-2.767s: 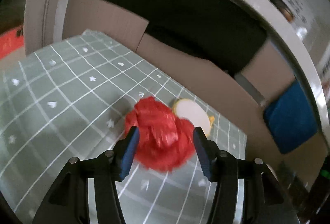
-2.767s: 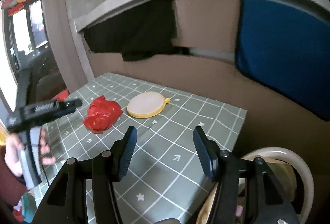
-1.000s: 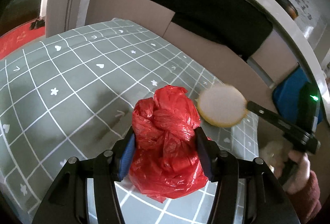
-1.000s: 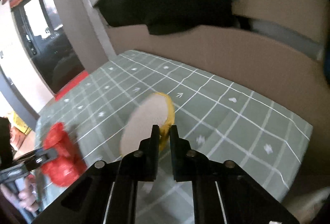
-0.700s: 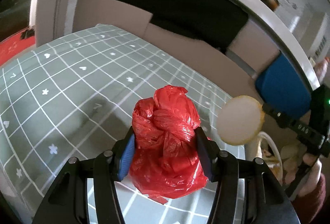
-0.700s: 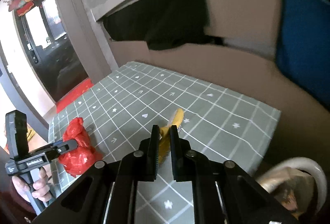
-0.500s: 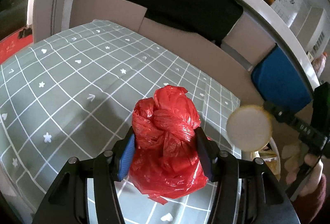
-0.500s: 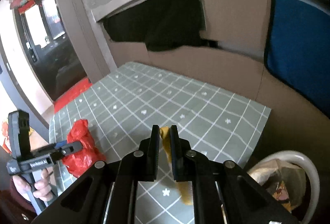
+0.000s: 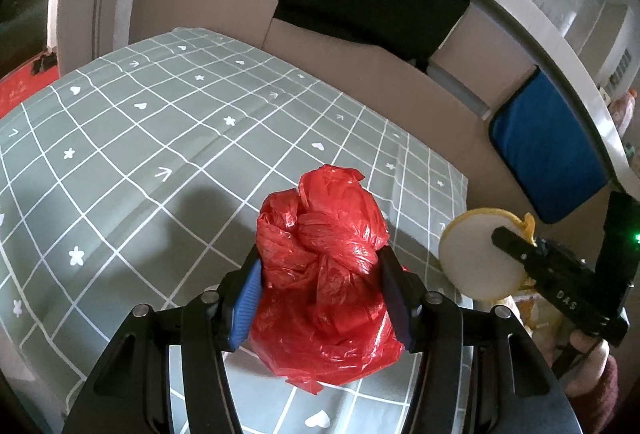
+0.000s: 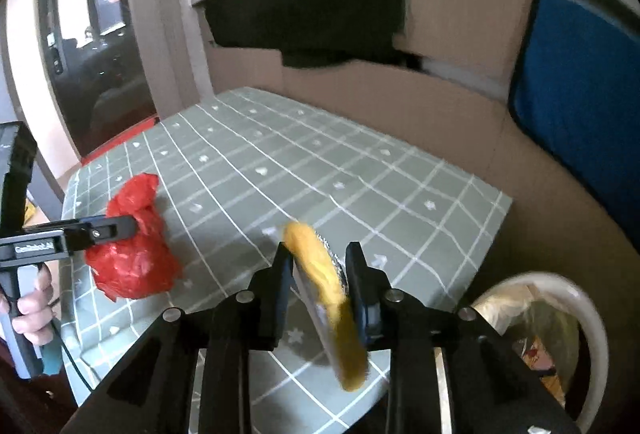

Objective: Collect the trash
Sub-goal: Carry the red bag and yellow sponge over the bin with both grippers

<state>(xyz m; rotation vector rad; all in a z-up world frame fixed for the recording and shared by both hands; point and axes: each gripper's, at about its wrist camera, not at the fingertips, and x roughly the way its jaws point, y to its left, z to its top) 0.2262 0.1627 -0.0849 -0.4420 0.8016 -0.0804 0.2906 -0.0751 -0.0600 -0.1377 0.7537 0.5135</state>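
My left gripper (image 9: 320, 274) is shut on a crumpled red plastic bag (image 9: 324, 270) and holds it above the green checked tablecloth (image 9: 140, 162). The bag (image 10: 134, 254) and the left gripper (image 10: 120, 226) also show in the right wrist view. My right gripper (image 10: 318, 266) has its jaws parted, with a round yellow-rimmed lid (image 10: 324, 290) tilted between them, blurred. In the left wrist view the lid (image 9: 478, 258) hangs past the table's right edge at the right gripper (image 9: 504, 238).
A white-rimmed trash bin (image 10: 560, 318) with rubbish inside stands on the floor right of the table. A brown cardboard wall (image 9: 360, 66) runs behind the table, with a blue panel (image 9: 548, 154) at the right. The table edge (image 10: 496, 234) is near the bin.
My right gripper has carried the lid off the table to the right, toward the bin, and its jaws have now parted around it. My left gripper keeps holding the red bag, lifted.
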